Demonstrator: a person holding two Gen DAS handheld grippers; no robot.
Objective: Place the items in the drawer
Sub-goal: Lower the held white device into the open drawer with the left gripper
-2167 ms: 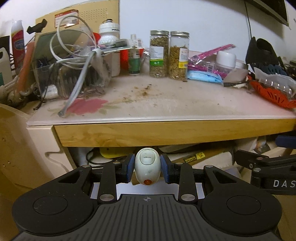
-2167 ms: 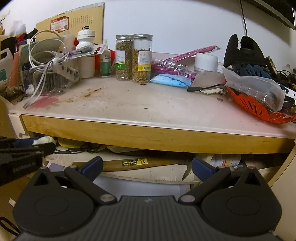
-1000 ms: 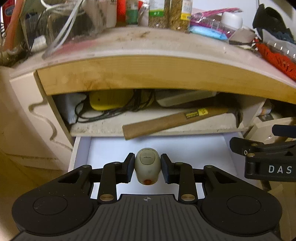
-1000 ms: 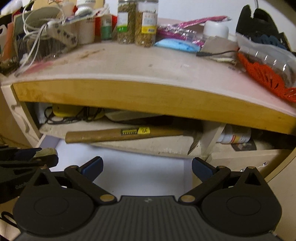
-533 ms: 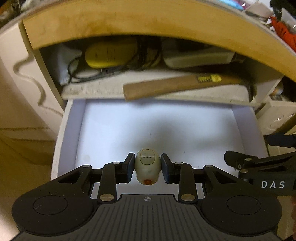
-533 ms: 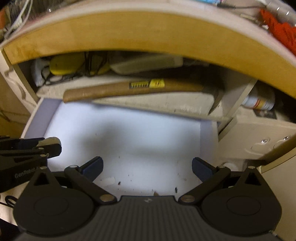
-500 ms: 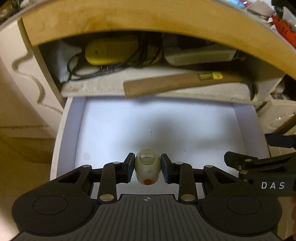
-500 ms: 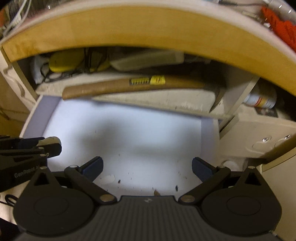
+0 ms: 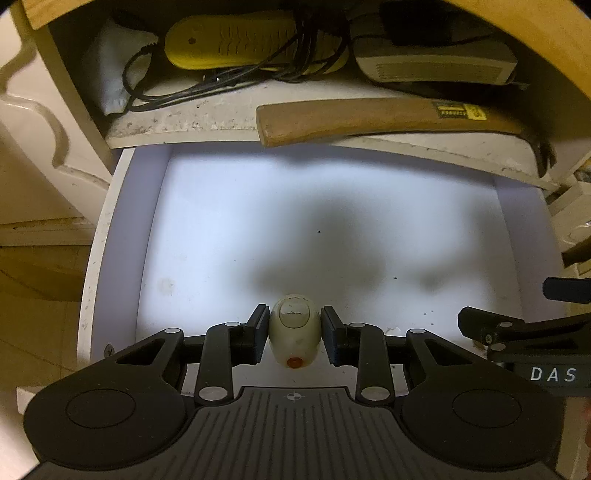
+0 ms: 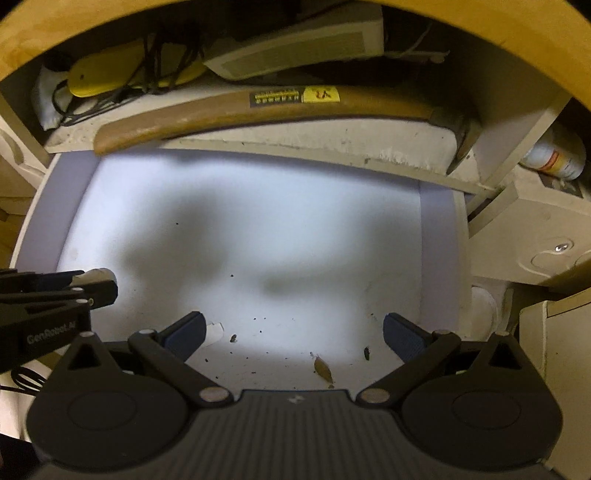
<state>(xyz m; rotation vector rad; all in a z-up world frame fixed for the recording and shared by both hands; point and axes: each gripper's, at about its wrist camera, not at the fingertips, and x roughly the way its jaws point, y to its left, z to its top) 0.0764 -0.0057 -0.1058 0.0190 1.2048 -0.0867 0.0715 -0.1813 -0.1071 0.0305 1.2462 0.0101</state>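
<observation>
My left gripper (image 9: 294,330) is shut on a small cream egg-shaped device (image 9: 294,326) with an orange button, held over the front of the open white drawer (image 9: 122,229). It also shows at the left edge of the right wrist view (image 10: 96,282), with the device's tip (image 10: 99,273) between its fingers. My right gripper (image 10: 293,332) is open and empty over the drawer's (image 10: 437,258) front middle. The drawer floor holds only crumbs and a small brown scrap (image 10: 322,367).
A shelf above the drawer carries a wooden-handled hammer (image 9: 388,118), a yellow device with black cables (image 9: 236,40) and a grey box (image 9: 432,66). The hammer handle (image 10: 236,114) overhangs the drawer's back. The wooden desk edge (image 10: 110,33) is overhead. A white bottle (image 10: 554,158) lies at right.
Both grippers have dropped from desk level and tipped down over the open drawer. The left gripper still holds the egg-shaped device; the drawer floor now fills both views.
</observation>
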